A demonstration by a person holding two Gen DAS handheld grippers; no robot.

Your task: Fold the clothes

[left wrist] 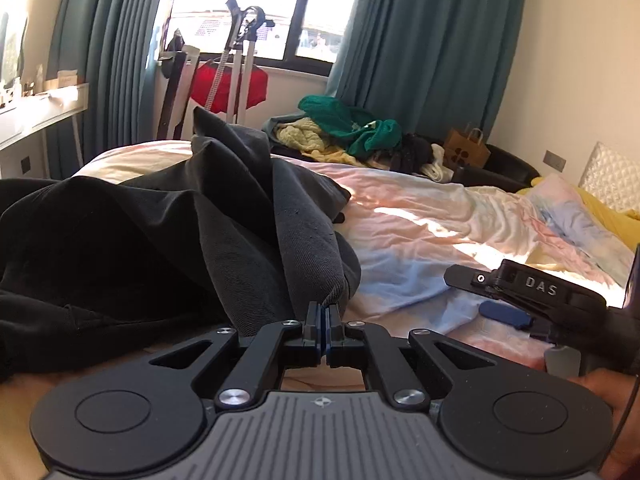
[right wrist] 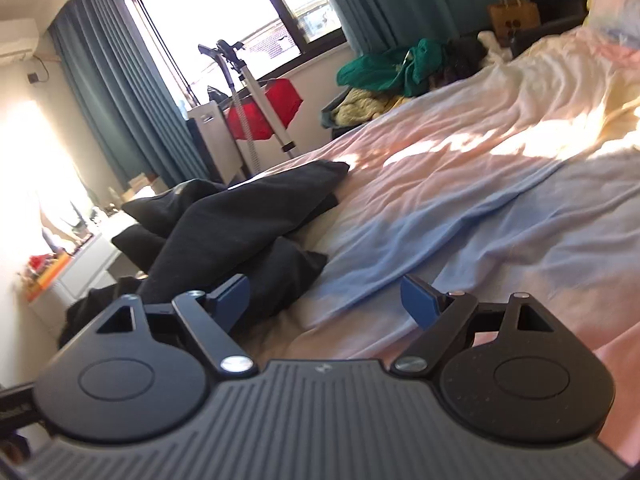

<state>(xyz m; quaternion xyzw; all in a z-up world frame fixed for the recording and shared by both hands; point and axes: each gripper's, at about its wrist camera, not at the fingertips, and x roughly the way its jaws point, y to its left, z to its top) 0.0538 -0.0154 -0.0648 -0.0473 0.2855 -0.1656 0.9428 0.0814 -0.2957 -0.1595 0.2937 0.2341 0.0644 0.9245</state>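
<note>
A dark grey garment lies bunched on the bed, rising in folds at the left of the left wrist view. My left gripper is shut on a fold of its edge, the cloth pinched between the blue pads. The right gripper shows at the right of that view, over the bedsheet. In the right wrist view the same garment lies to the left, and my right gripper stands open above the sheet with nothing between its fingers; its left pad is close beside the cloth.
The bed has a crumpled pastel sheet with sunlit patches. A heap of green, yellow and black clothes lies beyond its far edge, by a brown paper bag. A garment steamer stand stands at the window; a white desk stands left.
</note>
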